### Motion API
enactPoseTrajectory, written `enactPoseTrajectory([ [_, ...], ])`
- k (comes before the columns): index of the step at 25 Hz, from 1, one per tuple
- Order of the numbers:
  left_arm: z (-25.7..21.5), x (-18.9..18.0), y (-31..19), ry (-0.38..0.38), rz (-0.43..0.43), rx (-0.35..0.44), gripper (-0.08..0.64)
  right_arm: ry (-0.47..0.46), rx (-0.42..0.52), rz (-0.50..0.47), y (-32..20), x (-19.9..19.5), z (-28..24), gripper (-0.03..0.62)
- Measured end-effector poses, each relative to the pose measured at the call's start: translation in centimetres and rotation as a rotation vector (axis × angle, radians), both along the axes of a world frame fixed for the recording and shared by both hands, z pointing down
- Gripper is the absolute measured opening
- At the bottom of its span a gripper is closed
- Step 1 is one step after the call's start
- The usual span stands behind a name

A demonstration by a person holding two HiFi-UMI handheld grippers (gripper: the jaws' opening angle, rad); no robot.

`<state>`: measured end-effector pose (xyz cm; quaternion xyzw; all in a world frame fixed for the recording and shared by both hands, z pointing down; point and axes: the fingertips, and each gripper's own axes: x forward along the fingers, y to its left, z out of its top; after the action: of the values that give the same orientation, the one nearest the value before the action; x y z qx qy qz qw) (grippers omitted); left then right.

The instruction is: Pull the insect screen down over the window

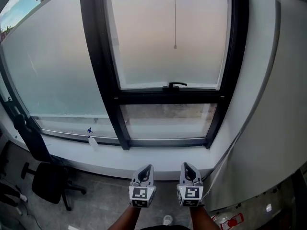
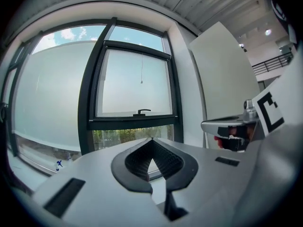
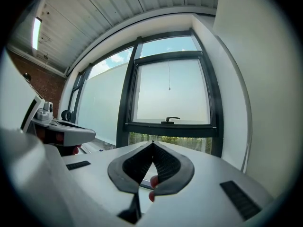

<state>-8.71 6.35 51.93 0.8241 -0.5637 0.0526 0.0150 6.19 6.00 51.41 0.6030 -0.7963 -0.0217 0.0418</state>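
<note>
Left gripper [image 1: 146, 168] and right gripper [image 1: 187, 167], pressed together and empty, should be opened before the pull cord [image 1: 174, 20] is pinched.

Soft daylight came through the window [image 1: 168, 37], its milky panes glowing evenly, while the floor [image 1: 105, 200] beneath me lay dim and shadowed, and my two gripper views bent every straight line inside black round borders, sharp far off but blurred close up.

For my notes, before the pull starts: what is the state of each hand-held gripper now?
Left hand-held gripper: closed, holding nothing.
Right hand-held gripper: closed, holding nothing.
</note>
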Motion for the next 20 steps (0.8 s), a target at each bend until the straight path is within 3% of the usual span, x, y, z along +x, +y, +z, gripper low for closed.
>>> enactPoseTrajectory([
  [8,0.1,0.1,-4.1,-0.002,-0.054,-0.006,-0.005,0.005,0.021,-0.032,-4.7,1.5,-0.7,0.003],
  [20,0.4,-1.5,-11.7,-0.001,-0.08,-0.004,-0.005,-0.015,0.036,-0.044,-12.1,0.4,-0.2,0.003],
])
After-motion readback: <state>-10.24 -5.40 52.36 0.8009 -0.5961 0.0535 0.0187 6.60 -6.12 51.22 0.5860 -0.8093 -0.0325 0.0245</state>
